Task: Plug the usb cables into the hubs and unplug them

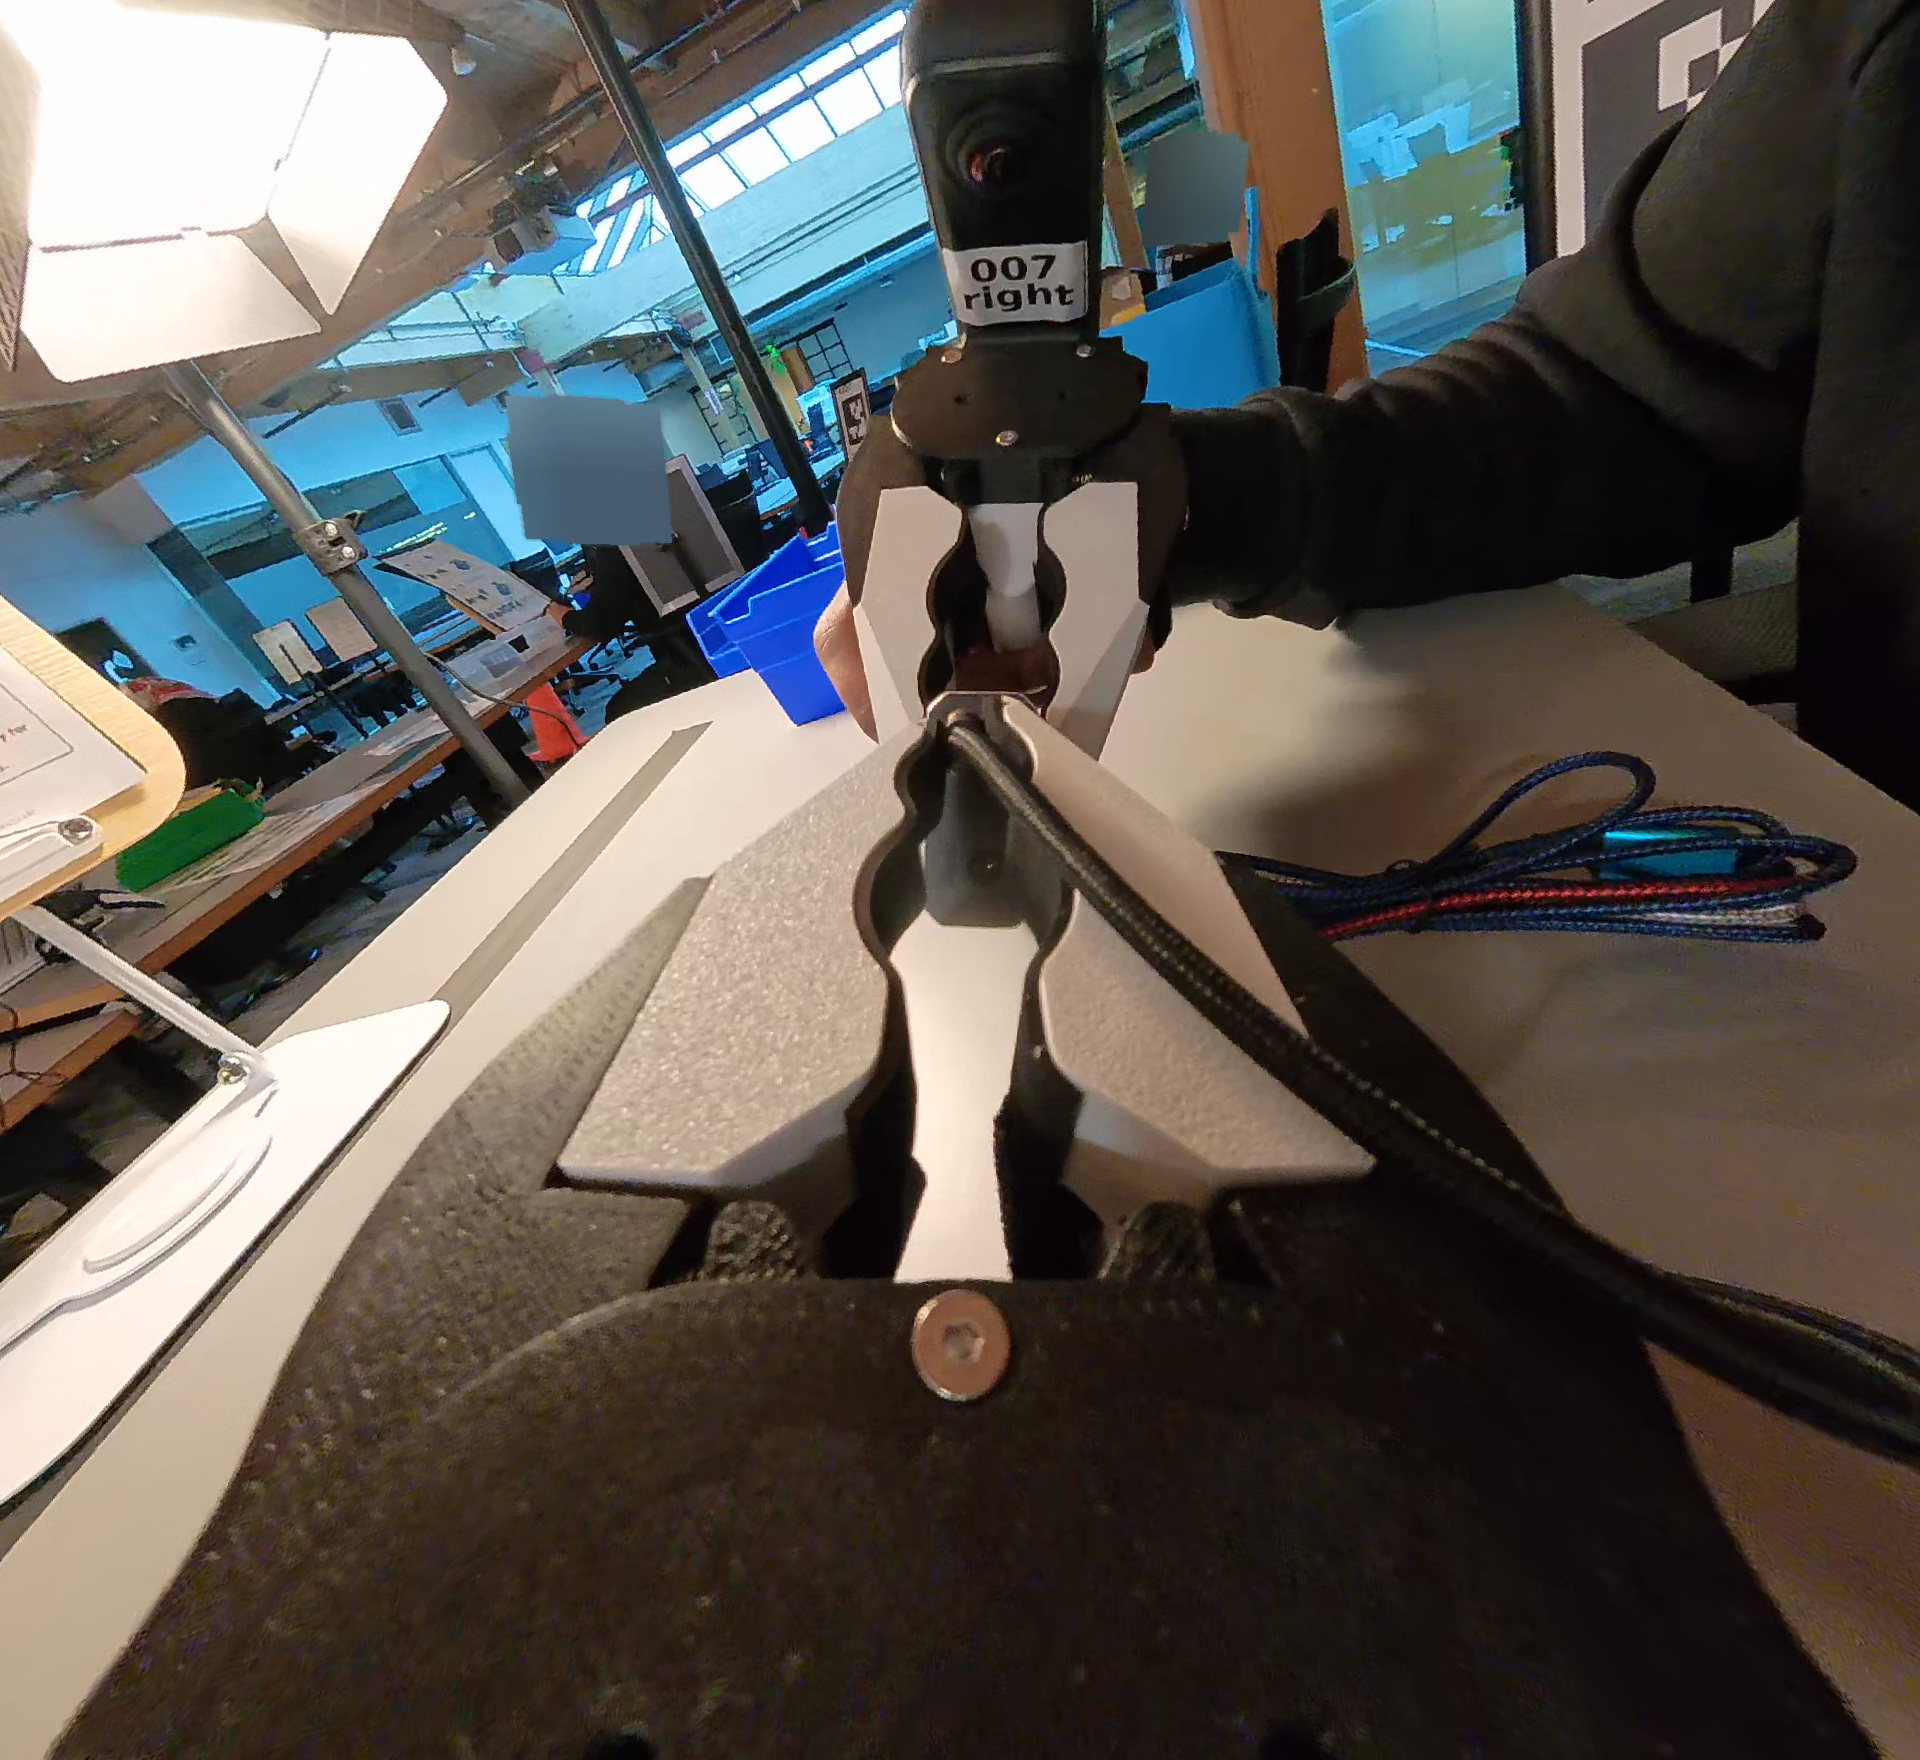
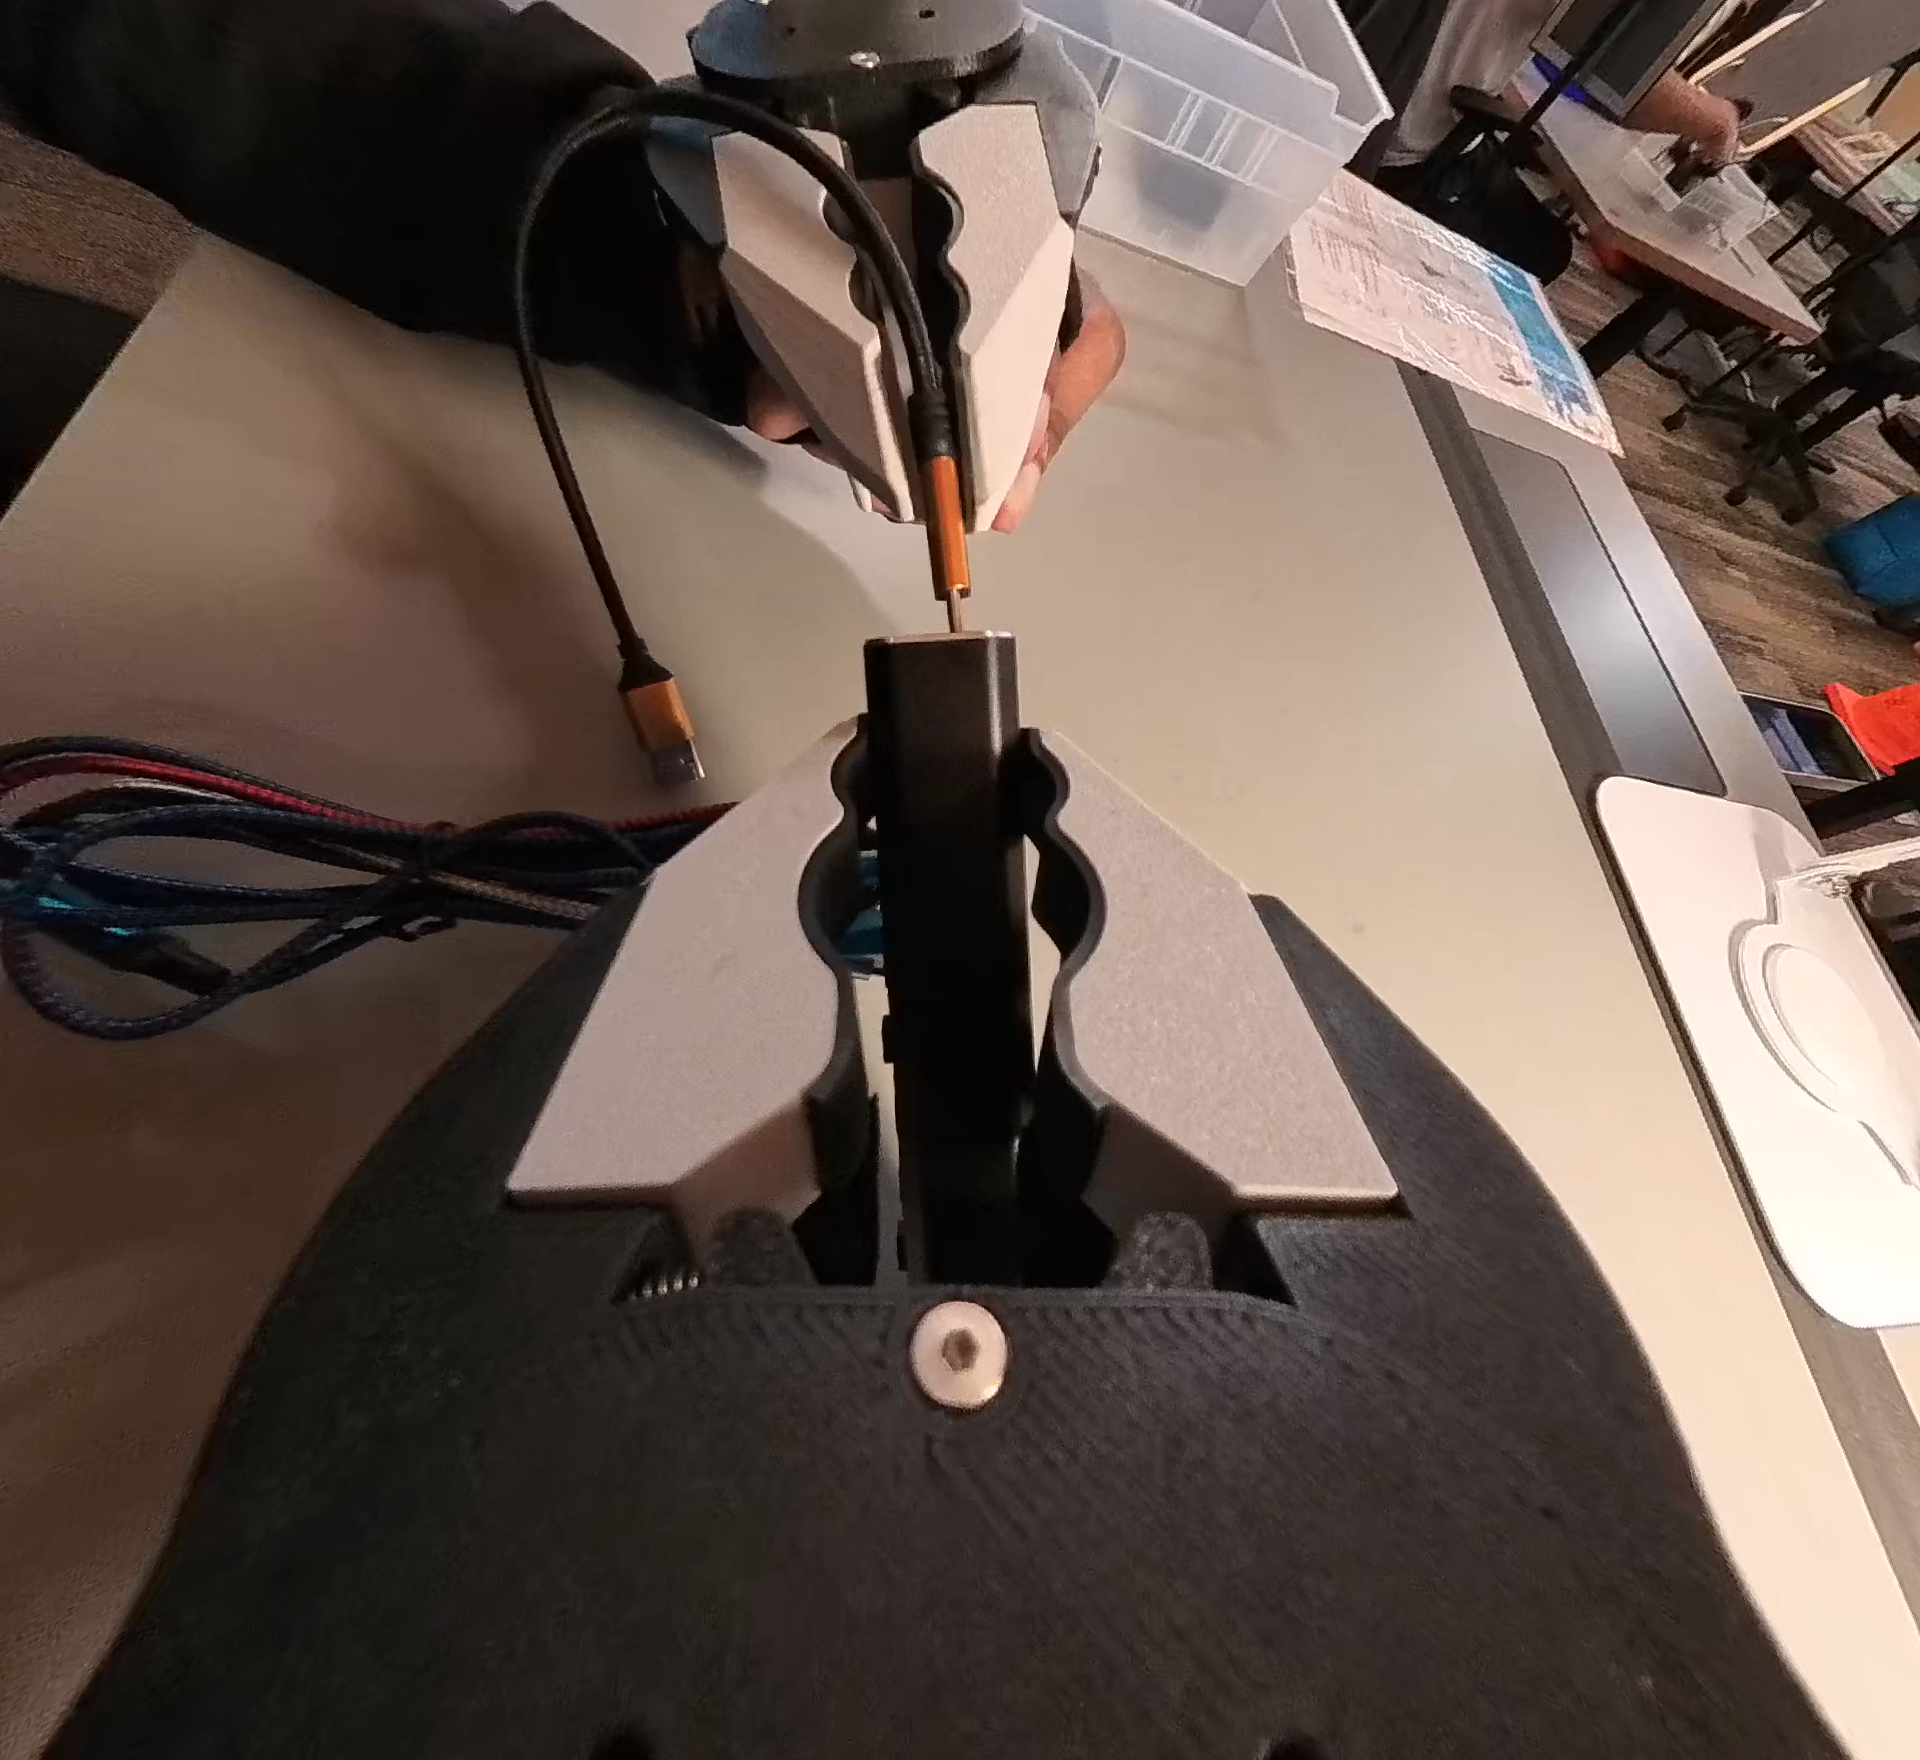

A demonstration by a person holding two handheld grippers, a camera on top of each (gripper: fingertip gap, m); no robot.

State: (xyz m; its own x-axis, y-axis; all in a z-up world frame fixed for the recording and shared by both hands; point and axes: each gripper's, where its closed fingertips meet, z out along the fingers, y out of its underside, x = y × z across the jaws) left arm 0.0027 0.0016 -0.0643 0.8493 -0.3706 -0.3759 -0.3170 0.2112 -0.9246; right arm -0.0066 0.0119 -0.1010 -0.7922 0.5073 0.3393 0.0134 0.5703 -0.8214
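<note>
above the counter, the right gripper clamps a black hub; the left gripper pinches an orange-tipped usb cable just at its port. a slight tilt could make the plug jam or slip.

Clear plastic bin beside printed sheet.

A black hub is held end-up; an orange-tipped black cable is poised at its port, plug tip touching.
</note>
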